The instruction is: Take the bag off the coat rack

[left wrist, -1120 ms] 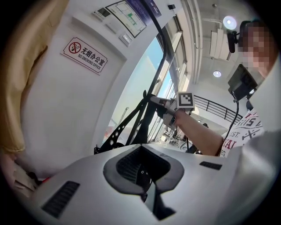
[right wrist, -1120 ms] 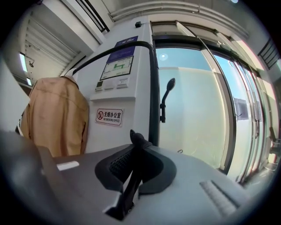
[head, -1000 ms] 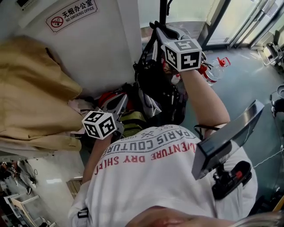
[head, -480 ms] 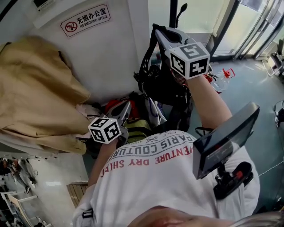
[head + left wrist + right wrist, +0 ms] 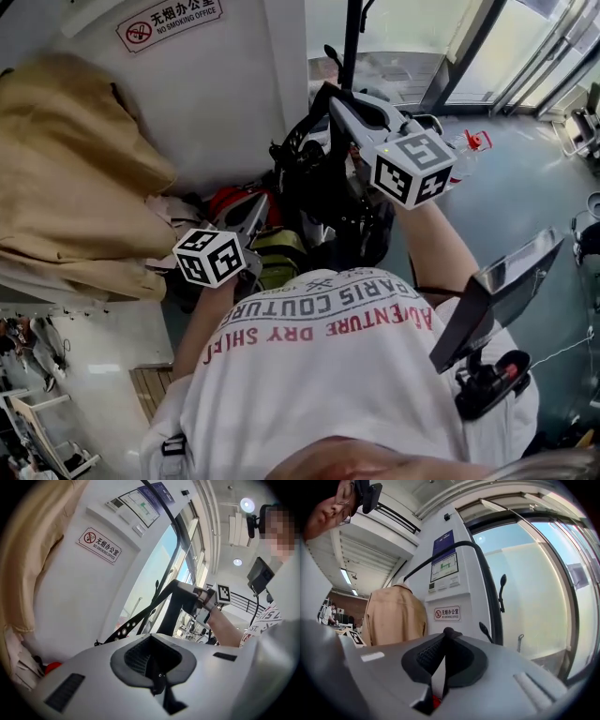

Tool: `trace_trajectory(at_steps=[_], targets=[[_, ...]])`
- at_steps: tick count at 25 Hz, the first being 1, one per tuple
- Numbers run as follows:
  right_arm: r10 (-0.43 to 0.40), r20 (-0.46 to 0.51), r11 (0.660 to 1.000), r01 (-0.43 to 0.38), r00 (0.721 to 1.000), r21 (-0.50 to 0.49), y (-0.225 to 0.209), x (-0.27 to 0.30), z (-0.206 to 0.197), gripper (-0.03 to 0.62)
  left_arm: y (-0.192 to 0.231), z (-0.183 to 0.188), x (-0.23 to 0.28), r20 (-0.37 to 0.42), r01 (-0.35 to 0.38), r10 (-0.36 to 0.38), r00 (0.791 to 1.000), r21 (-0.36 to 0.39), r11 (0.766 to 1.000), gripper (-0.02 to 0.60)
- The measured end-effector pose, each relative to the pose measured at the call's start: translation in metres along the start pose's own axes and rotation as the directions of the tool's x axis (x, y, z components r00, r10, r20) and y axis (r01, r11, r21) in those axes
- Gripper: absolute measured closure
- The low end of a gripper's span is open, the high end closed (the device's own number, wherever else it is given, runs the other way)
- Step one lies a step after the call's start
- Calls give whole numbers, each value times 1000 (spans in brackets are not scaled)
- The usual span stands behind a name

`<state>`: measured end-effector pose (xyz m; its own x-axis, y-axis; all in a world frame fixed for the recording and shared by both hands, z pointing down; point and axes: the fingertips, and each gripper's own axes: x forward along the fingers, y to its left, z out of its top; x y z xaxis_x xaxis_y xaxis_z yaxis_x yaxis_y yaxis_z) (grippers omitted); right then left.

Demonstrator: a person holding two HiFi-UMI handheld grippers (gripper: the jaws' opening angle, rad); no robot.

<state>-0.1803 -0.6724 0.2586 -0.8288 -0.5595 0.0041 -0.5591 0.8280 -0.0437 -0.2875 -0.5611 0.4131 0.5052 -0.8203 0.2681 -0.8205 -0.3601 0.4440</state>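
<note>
In the head view a black bag (image 5: 330, 202) hangs beside the coat rack's black pole (image 5: 352, 42), its strap (image 5: 302, 131) rising to my right gripper (image 5: 328, 94). That gripper is shut on the strap, and a dark bit of it shows at the jaw tips in the right gripper view (image 5: 449, 631). The rack's curved tube (image 5: 485, 569) and a hook (image 5: 502, 582) stand ahead of it. My left gripper (image 5: 255, 208) is low on the left, shut on nothing, pointing at the bag's lower side. The left gripper view shows the right gripper (image 5: 190, 592) and the taut strap (image 5: 140, 617).
A beige coat (image 5: 80, 187) hangs at the left against a white wall with a no-smoking sign (image 5: 169, 23). Red (image 5: 230, 200) and green (image 5: 281, 253) items lie under the bag. A water bottle (image 5: 466, 143) sits at the right, near glass doors.
My right gripper has come down and toward the person with the strap still in it. The left gripper has barely moved.
</note>
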Motion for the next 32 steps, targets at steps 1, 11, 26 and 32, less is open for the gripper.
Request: trace_trajectory(at_steps=[1, 11, 26, 32], targets=[[7, -11, 1000, -7, 1000, 11, 5, -10, -10, 588, -6, -4, -1, -7, 0, 0, 1000, 5, 1000, 580], [16, -130, 991, 2, 991, 131, 44, -123, -92, 588, -85, -50, -28, -24, -4, 5, 1000, 12, 1000, 580], [67, -195, 976, -24, 978, 214, 133, -396, -142, 586, -296, -189, -135, 49, -31, 29, 998, 40, 999, 580], [101, -207, 971, -51, 973, 234, 174, -484, -143, 586, -370, -228, -198, 51, -73, 71, 996, 36, 997, 580]])
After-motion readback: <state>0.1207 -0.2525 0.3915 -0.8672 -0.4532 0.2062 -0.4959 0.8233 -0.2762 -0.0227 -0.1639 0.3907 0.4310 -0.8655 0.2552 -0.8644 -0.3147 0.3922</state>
